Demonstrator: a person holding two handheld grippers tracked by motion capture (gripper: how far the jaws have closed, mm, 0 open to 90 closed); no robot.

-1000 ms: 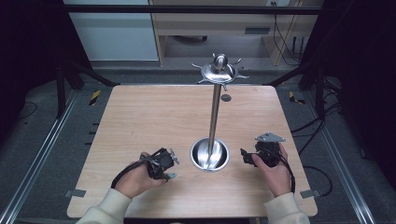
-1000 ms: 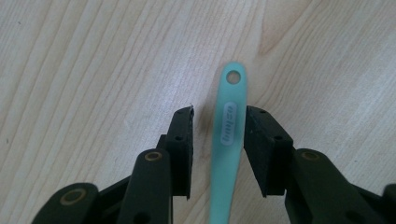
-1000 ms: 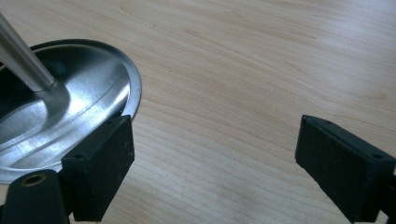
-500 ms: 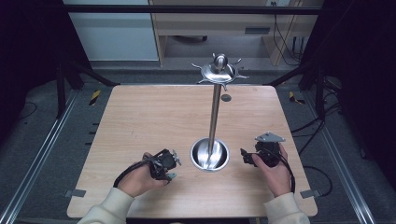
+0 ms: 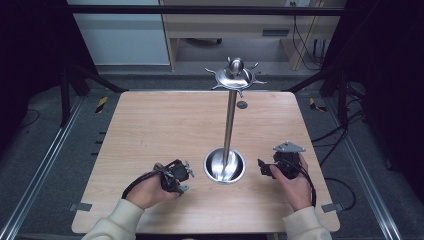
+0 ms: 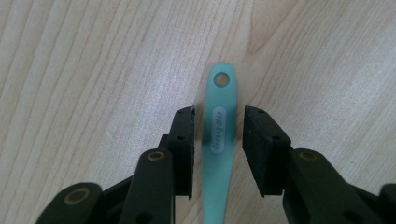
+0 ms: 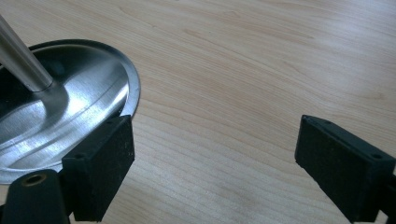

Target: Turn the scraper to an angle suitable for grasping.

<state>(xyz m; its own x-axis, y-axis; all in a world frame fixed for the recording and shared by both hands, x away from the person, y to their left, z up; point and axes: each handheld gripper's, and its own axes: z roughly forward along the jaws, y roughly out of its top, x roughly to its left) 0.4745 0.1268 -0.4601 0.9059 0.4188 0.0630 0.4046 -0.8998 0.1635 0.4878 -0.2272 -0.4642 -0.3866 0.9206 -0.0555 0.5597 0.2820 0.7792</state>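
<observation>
While the left gripper (image 6: 217,135) stands open astride a mint-green handle (image 6: 218,140), the right gripper (image 7: 212,163) gapes empty right of the steel stand's base (image 7: 65,121).

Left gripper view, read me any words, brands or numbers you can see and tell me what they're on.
One embossed word on the mint-green handle, between the left tongs: blurred, perhaps "ozbuy", not surely legible.
No other text can be read on the wooden table.
</observation>
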